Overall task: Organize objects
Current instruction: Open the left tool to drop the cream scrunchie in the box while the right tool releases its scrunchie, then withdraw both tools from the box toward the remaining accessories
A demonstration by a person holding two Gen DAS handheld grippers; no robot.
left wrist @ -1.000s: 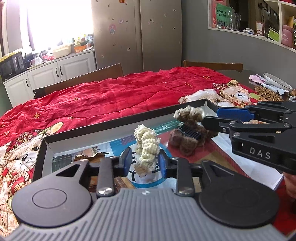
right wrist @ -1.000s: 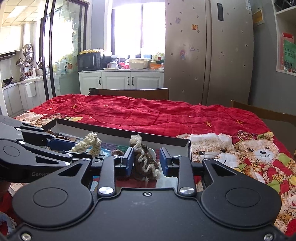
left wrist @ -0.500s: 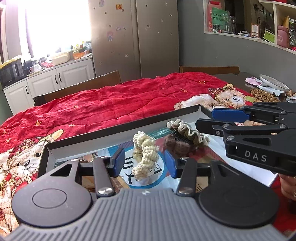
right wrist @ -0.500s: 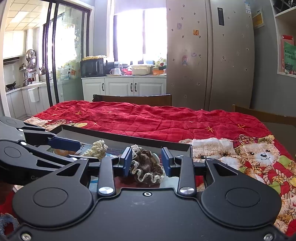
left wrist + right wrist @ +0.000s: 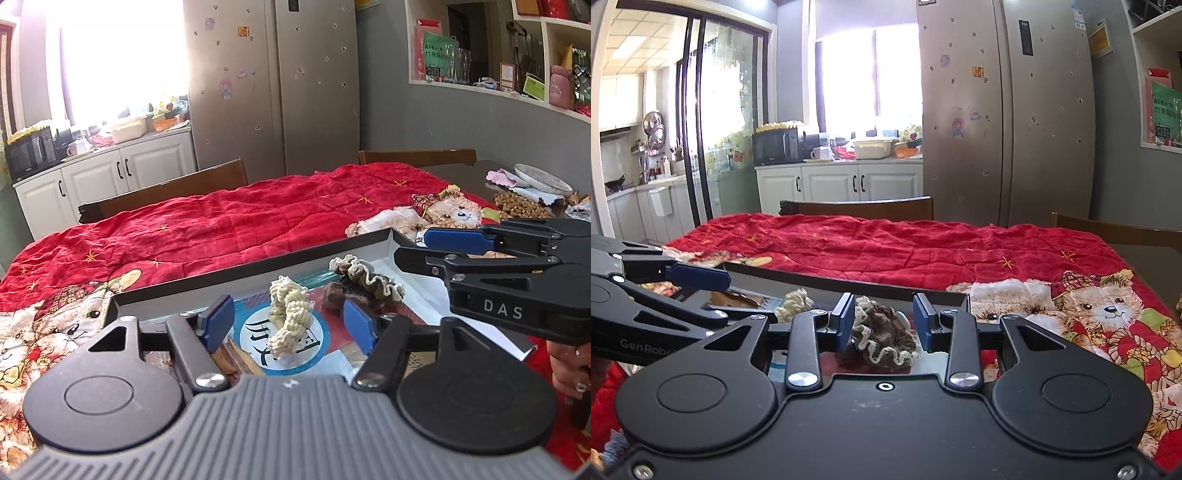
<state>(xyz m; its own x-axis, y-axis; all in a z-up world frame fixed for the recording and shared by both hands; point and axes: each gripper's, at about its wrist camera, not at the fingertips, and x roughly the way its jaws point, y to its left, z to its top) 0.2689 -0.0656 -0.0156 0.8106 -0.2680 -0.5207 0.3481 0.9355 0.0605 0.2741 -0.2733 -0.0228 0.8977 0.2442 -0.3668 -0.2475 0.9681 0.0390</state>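
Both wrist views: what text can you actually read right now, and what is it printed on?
"DAS": side of the right hand-held gripper.
"GenRob", cut off by the other gripper: side of the left hand-held gripper.
Large dark Chinese characters, partly covered: white circle printed on the box's floor, under the cream scrunchie.
Green sign, fridge stickers, shelf labels: too small to read.

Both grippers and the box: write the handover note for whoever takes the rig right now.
Left gripper: open, holding nothing, the cream scrunchie lying loose between its fingers.
Right gripper: open, holding nothing, the brown scrunchie resting between its fingers.
Both scrunchies lie side by side inside the shallow box on the red quilt.
Done: both scrunchies are in the box.
Left: back both grippers out; I cannot tell whether more items wait outside the views.
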